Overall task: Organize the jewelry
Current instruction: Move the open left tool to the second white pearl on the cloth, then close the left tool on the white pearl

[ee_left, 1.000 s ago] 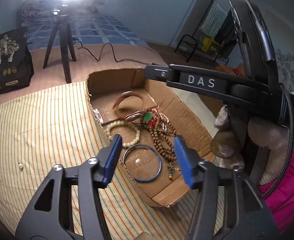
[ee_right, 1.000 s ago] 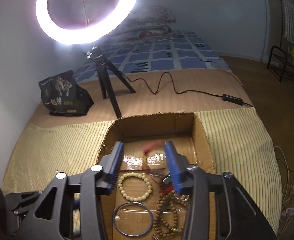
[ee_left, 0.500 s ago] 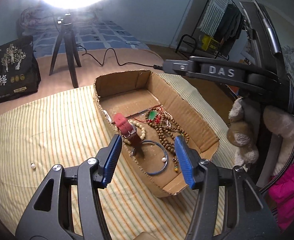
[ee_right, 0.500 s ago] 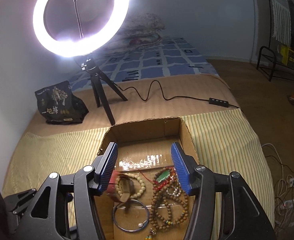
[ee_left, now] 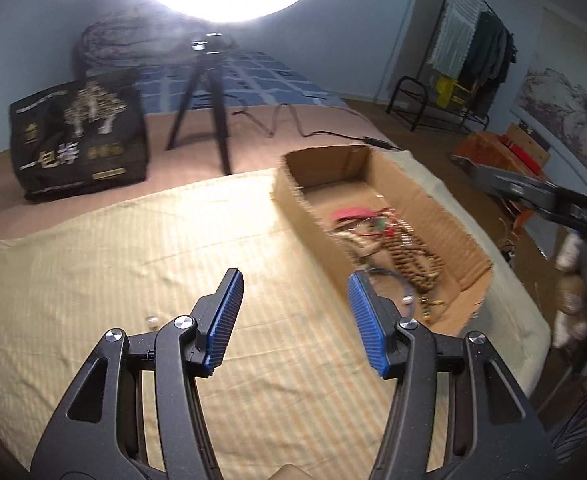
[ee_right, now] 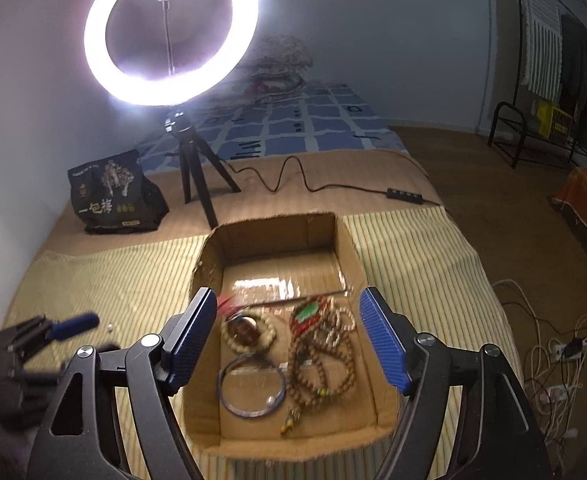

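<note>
Both ribbed blue claws, left (ee_left: 293, 312) and right (ee_right: 287, 332), gaped empty, the right's jaws just widening over the cardboard box (ee_right: 209, 258) of blurred wooden beads (ee_right: 325, 364).

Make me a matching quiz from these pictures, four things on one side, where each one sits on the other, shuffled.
Things:
1. blue bangle
2. loose pearl
3. black bag
4. green pendant

Places:
A. on the striped cloth, outside the box
B. in the box, near end
C. left of the tripod
D. in the box, atop the brown beads

Pairs: 1-B, 2-A, 3-C, 4-D
</note>
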